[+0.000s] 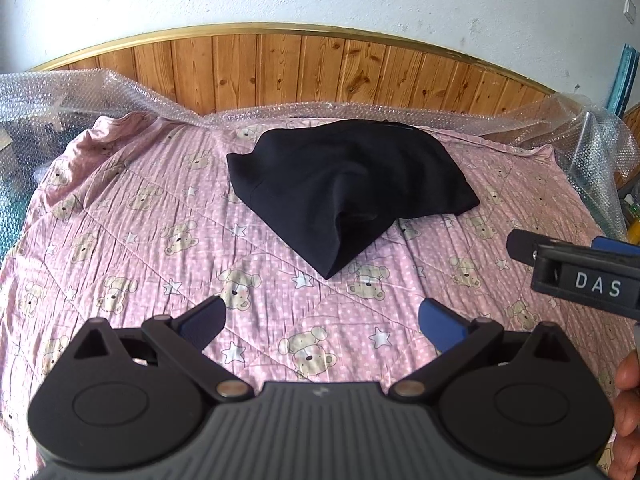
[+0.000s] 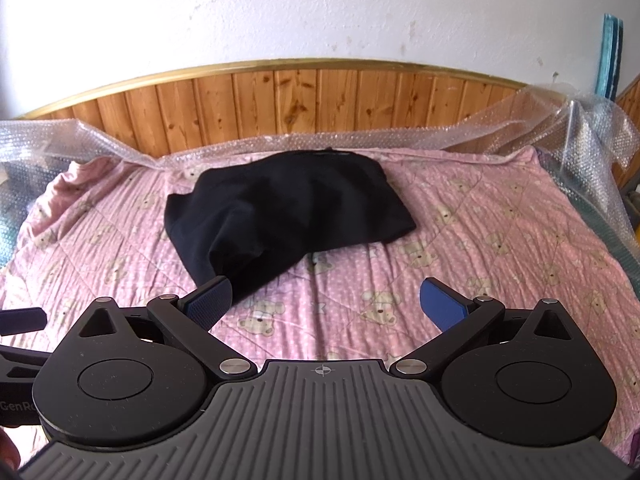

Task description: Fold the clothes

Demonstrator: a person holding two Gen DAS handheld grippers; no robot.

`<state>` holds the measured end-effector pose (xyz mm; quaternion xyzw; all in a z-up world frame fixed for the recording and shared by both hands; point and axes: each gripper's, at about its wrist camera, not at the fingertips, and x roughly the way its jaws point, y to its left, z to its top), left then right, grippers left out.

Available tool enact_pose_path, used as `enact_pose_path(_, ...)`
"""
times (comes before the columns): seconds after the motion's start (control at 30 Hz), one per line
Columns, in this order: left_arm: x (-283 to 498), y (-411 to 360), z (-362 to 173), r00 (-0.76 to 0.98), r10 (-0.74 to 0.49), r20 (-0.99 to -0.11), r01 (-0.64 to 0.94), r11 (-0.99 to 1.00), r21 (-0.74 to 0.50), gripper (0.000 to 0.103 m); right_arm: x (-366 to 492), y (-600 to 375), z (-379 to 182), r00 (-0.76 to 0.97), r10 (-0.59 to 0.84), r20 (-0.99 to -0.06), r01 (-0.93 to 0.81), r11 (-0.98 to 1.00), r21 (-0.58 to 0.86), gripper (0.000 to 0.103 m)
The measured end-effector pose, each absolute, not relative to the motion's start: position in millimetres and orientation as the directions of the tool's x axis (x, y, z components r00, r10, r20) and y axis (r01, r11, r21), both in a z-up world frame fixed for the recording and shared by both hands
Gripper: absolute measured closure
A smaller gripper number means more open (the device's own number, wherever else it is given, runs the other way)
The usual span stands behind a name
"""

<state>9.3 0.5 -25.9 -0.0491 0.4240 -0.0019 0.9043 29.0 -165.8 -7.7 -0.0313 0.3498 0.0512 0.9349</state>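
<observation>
A black garment (image 1: 344,184) lies bunched in a loose heap on the pink bear-print bedspread (image 1: 132,216), toward the headboard. One corner of it points at me. My left gripper (image 1: 322,322) hovers open above the bedspread, short of that corner, holding nothing. In the right wrist view the same garment (image 2: 288,208) sits ahead and left. My right gripper (image 2: 326,304) is open and empty, its left fingertip (image 2: 212,300) overlapping the garment's near corner in the view. The right gripper's fingers (image 1: 524,246) also show at the right edge of the left wrist view.
A wooden headboard (image 1: 320,72) with a gold rim stands behind the bed against a white wall. Bubble wrap (image 1: 72,88) lines the far and side edges of the mattress. A hand (image 1: 628,392) shows at the lower right. A teal object (image 2: 610,56) leans at the far right.
</observation>
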Motion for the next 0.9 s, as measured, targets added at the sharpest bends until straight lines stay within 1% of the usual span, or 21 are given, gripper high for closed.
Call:
enact_pose_path(0.1, 14.3, 1.3, -30.8, 0.627, -0.043, -0.778, -0.047, 0.995, -0.093, 0.001, 33.9, -164.3, -11.7, 0.740, 0.087, -0.667, -0.134, 0.991, -0.020, 0.002)
enact_pose_path(0.17, 19.2, 2.0, -35.6, 0.616, -0.041, -0.787, -0.054, 0.994, -0.094, 0.010, 38.7, -164.8, -15.1, 0.734, 0.100, -0.671, -0.149, 0.989, -0.016, 0.005)
enact_pose_path(0.2, 22.2, 2.0, -38.2, 0.609, -0.037, -0.792, -0.059, 0.994, -0.092, 0.013, 42.2, -164.9, -16.8, 0.730, 0.105, -0.675, -0.156, 0.988, -0.014, 0.007)
enact_pose_path(0.23, 25.1, 1.6, -41.0, 0.605, -0.032, -0.795, -0.065, 0.994, -0.089, 0.018, 45.9, -165.2, -19.0, 0.726, 0.111, -0.679, -0.163, 0.987, -0.013, 0.011)
enact_pose_path(0.27, 28.1, 1.1, -43.8, 0.601, -0.026, -0.799, -0.070, 0.994, -0.085, 0.021, 50.0, -165.7, -21.8, 0.721, 0.115, -0.683, -0.169, 0.986, -0.012, 0.013)
enact_pose_path(0.3, 33.3, 1.0, -46.3, 0.591, -0.019, -0.807, -0.079, 0.994, -0.081, 0.021, 55.0, -166.6, -25.2, 0.716, 0.120, -0.688, -0.175, 0.985, -0.010, 0.014)
enact_pose_path(0.33, 38.6, 1.0, -48.8, 0.580, -0.013, -0.815, -0.087, 0.993, -0.078, 0.026, 60.4, -167.9, -28.7, 0.710, 0.127, -0.693, -0.181, 0.983, -0.006, 0.017)
enact_pose_path(0.37, 43.6, 0.7, -50.5, 0.578, -0.008, -0.816, -0.091, 0.993, -0.074, 0.034, 66.4, -169.3, -32.4, 0.702, 0.136, -0.699, -0.188, 0.982, 0.002, 0.023)
enact_pose_path(0.4, 49.8, -0.7, -52.6, 0.572, 0.002, -0.820, -0.096, 0.993, -0.064, 0.038, 73.1, -170.7, -36.2, 0.694, 0.147, -0.705, -0.195, 0.981, 0.012, 0.027)
enact_pose_path(0.43, 56.2, -1.5, -54.5, 0.569, 0.007, -0.823, -0.102, 0.993, -0.062, 0.047, 80.1, -172.5, -40.6, 0.684, 0.164, -0.710, -0.209, 0.978, 0.024, 0.043)
enact_pose_path(0.47, 62.6, -2.1, -56.4, 0.565, 0.011, -0.825, -0.108, 0.992, -0.060, 0.058, 87.4, -174.6, -45.3, 0.674, 0.183, -0.716, -0.226, 0.973, 0.036, 0.060)
enact_pose_path(0.5, 69.1, -2.8, -58.3, 0.561, 0.016, -0.828, -0.114, 0.992, -0.058, 0.065, 94.3, -176.7, -50.1, 0.662, 0.198, -0.723, -0.237, 0.970, 0.049, 0.070)
enact_pose_path(0.53, 76.7, -4.5, -61.0, 0.558, 0.016, -0.830, -0.120, 0.991, -0.062, 0.082, 100.6, -179.0, -54.8, 0.650, 0.218, -0.728, -0.251, 0.966, 0.065, 0.095)
enact_pose_path(0.57, 84.5, -6.2, -63.8, 0.554, 0.016, -0.832, -0.126, 0.990, -0.065, 0.100, 106.5, -182.1, -59.6, 0.640, 0.243, -0.729, -0.269, 0.960, 0.085, 0.103)
enact_pose_path(0.63, 100.4, -11.0, -69.7, 0.546, 0.019, -0.837, -0.137, 0.988, -0.066, 0.103, 117.5, -188.2, -68.6, 0.630, 0.281, -0.724, -0.299, 0.948, 0.107, 0.103)
enact_pose_path(0.83, 147.4, -27.8, -91.3, 0.499, 0.061, -0.864, -0.170, 0.985, -0.028, 0.103, 165.7, -201.4, -98.3, 0.572, 0.326, -0.752, -0.327, 0.932, 0.156, 0.103)
enact_pose_path(0.9, 163.0, -32.1, -98.7, 0.477, 0.085, -0.875, -0.184, 0.983, -0.005, 0.101, 183.3, -206.6, -109.0, 0.553, 0.342, -0.760, -0.333, 0.927, 0.174, 0.103)
